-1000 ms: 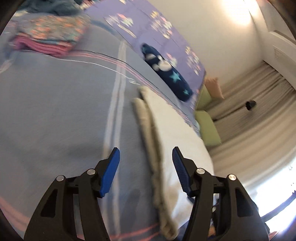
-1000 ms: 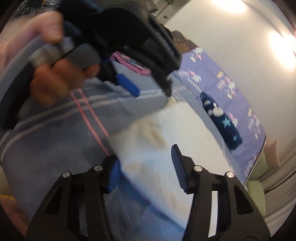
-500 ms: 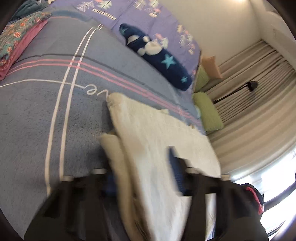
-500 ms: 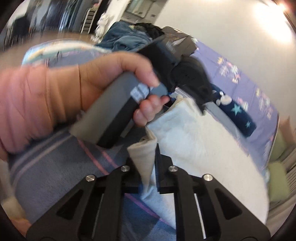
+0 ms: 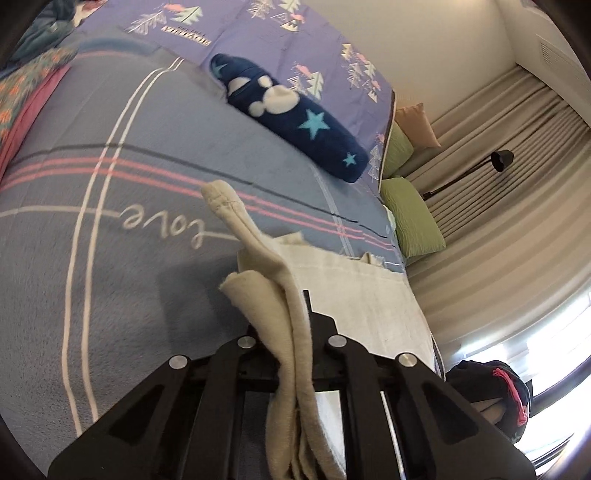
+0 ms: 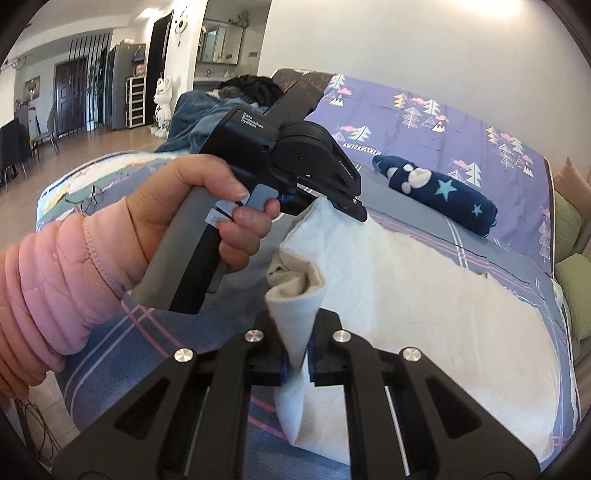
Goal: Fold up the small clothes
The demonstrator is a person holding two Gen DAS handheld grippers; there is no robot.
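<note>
A cream-white garment [image 6: 424,295] lies spread on the grey-blue striped blanket [image 5: 110,258] of a bed. My left gripper [image 5: 291,332] is shut on one near edge of the garment [image 5: 280,295], bunched and lifted between its jaws. My right gripper [image 6: 295,354] is shut on another near corner, which stands up in a folded peak. The left gripper [image 6: 343,199] also shows in the right wrist view, held by a hand in a pink sleeve, its tip pinching the garment's far-left corner.
A navy star-patterned plush roll [image 5: 295,118] lies at the far side by a purple tree-print sheet [image 5: 295,29]. Folded floral and pink clothes [image 5: 22,85] sit far left. Green cushions [image 5: 410,218] and curtains stand to the right. Dark clothes [image 5: 491,391] lie at the right.
Both grippers were open over the garment a second ago. Both have since closed on its near edge and lifted it off the blanket.
</note>
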